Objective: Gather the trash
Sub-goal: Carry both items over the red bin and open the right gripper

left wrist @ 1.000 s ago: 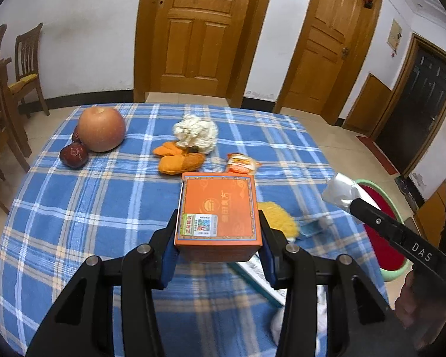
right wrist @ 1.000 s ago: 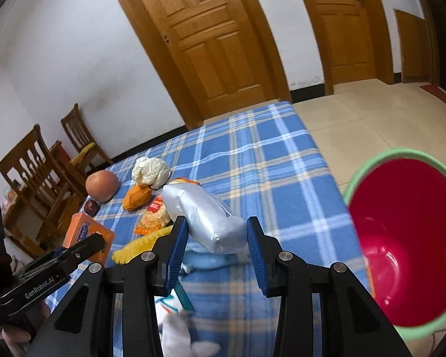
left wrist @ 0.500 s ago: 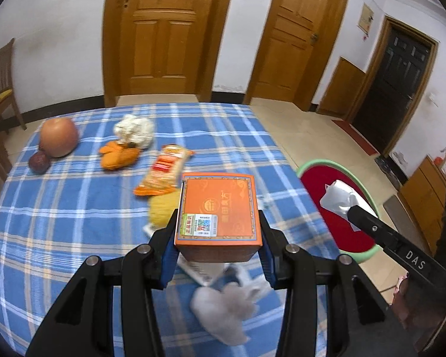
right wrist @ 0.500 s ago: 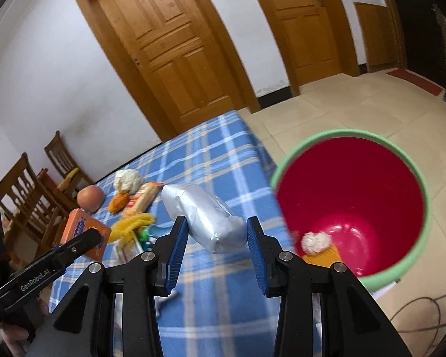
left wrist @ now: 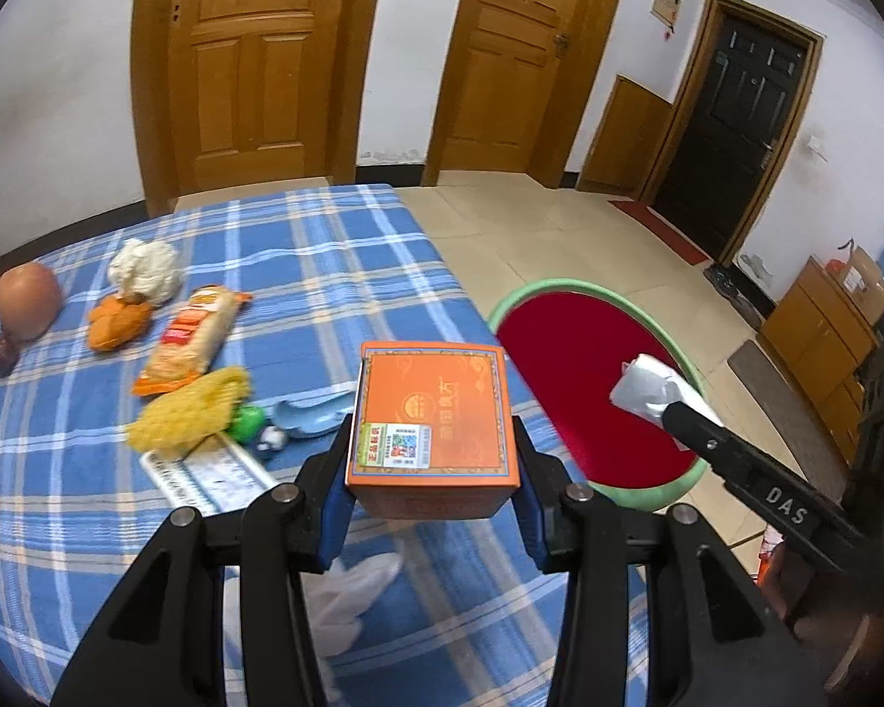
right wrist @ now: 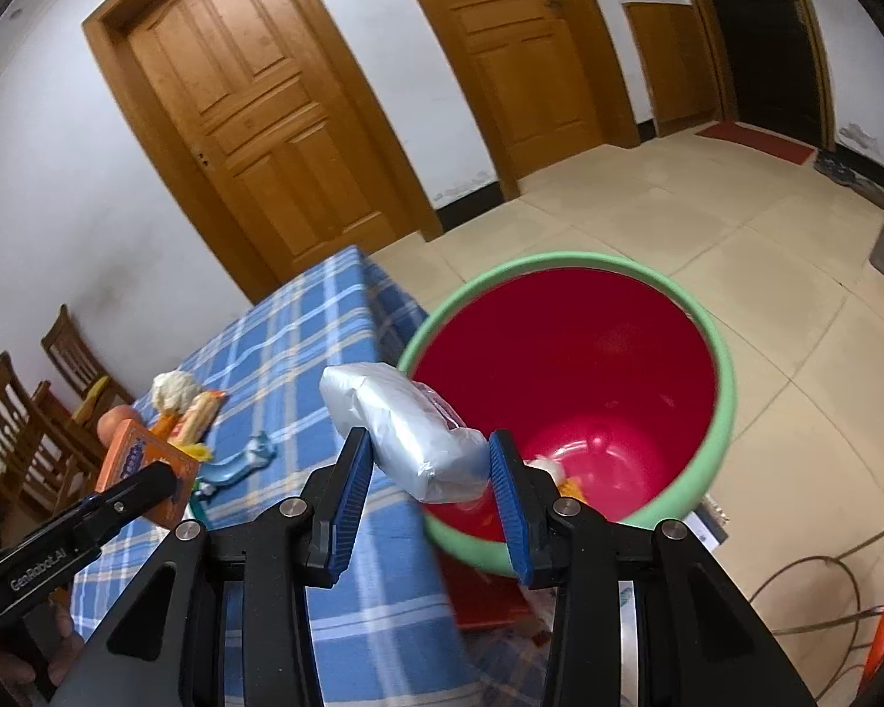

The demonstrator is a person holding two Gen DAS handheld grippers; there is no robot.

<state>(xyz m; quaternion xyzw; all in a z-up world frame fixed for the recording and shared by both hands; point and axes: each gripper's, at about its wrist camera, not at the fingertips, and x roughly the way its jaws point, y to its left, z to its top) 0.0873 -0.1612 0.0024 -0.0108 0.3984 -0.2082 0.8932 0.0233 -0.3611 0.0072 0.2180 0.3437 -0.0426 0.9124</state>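
"DAS" lettering on right gripper [left wrist: 675, 412] arm

Glossy foil packet [right wrist: 409, 433], cardboard box [left wrist: 433, 412], smooth plastic bin [right wrist: 716, 353], woven tablecloth [left wrist: 336, 271].

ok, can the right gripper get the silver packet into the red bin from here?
Probably yes. The right gripper holds the silver packet just over the near rim of the bin, whose mouth is open, with only a little trash at the bottom.
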